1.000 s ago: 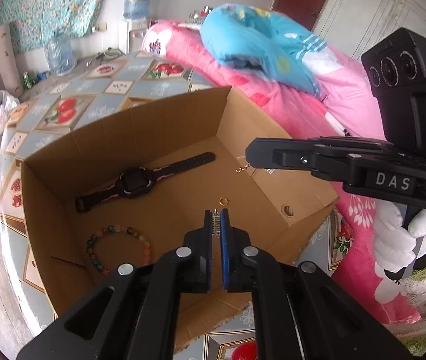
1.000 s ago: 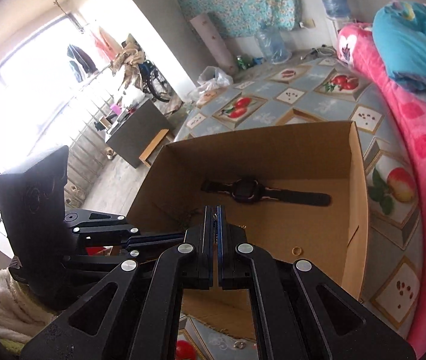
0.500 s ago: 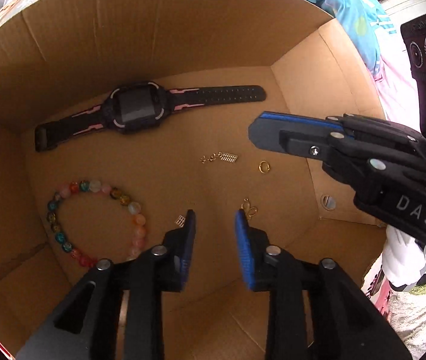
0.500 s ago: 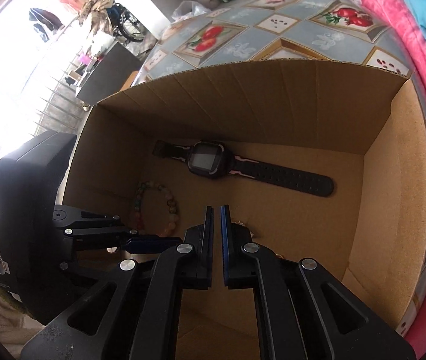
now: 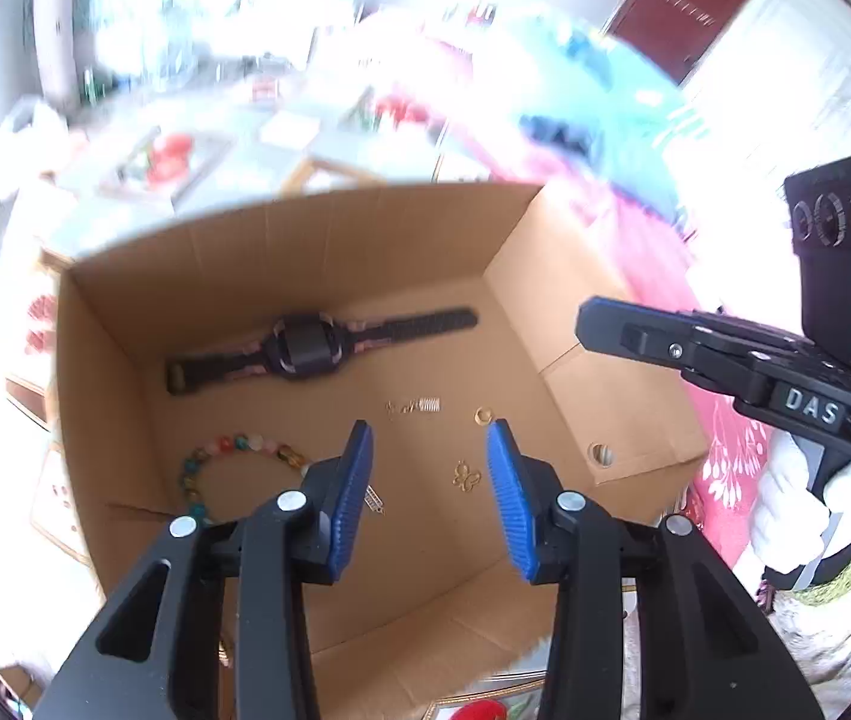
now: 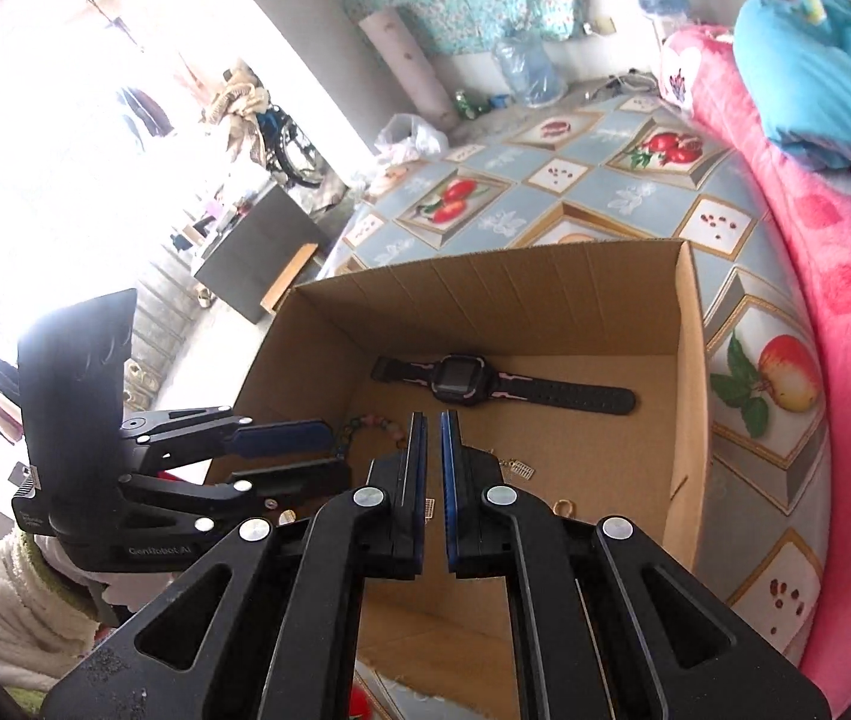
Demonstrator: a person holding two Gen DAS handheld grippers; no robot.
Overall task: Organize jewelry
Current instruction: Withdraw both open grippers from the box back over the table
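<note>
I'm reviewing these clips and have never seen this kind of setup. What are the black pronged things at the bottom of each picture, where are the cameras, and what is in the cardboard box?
There is no robot. A person holds a two-finger gripper in each hand, and each gripper carries a fisheye camera looking along its fingers.

The left wrist view shows the left gripper, whose blue-padded jaws have just been opening, with nothing between them. The right gripper has only a narrow gap and holds nothing.

Both hover over an open cardboard box on a fruit-patterned cloth. Inside lie a black watch, a coloured bead bracelet, a small gold ring, a gold butterfly charm and a few tiny silver pieces.
</note>
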